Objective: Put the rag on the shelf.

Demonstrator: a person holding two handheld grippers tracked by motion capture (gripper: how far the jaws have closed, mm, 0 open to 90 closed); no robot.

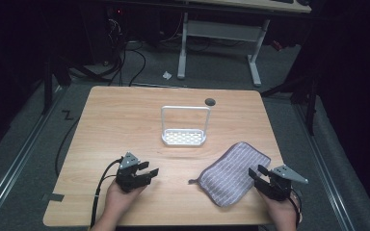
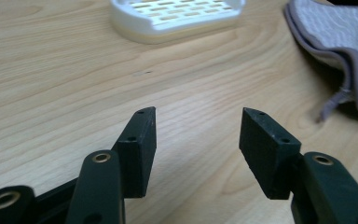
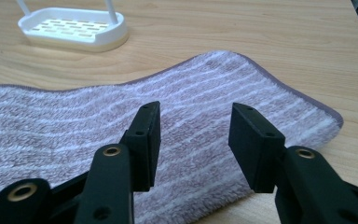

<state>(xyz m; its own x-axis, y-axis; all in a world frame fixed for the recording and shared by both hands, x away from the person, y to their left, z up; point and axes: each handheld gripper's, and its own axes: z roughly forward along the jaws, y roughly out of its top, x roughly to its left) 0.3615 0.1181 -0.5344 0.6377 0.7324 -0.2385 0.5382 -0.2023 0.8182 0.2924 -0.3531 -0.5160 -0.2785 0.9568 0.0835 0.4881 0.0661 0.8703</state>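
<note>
A wooden bench (image 1: pixel 125 120) seen from above, with a person's two hands coming in at its near edge, each holding a two-jaw tool. The left hand-held gripper (image 1: pixel 150 172) rests low near the near-left part of the bench, its jaws spread apart over bare wood with nothing between them. The right hand-held gripper (image 1: pixel 255 174) sits toward the near-right corner, jaws likewise apart, pointing at a striped lilac cloth (image 1: pixel 233 173) that lies flat and slightly rumpled just in front of it. From the camera riding on that gripper, the cloth's pile fills the ground below and beyond the two black jaws — they hang just above its near edge, and I cannot tell whether the tips brush it. Nothing is clamped.

Farther back, around the middle of the bench, stands a small white slotted tray with a tall wire hoop handle (image 1: pixel 184 137), well apart from the cloth. A dark round hole (image 1: pixel 210 101) marks the far edge.

This looks like the opening step — the approach to the cloth, with no grasp made yet. The next move would seem to call for the right gripper to dip onto the cloth's near edge and close on a fold of it; the left sits beside the cloth's left corner and small hanging loop, well placed to take that end.
</note>
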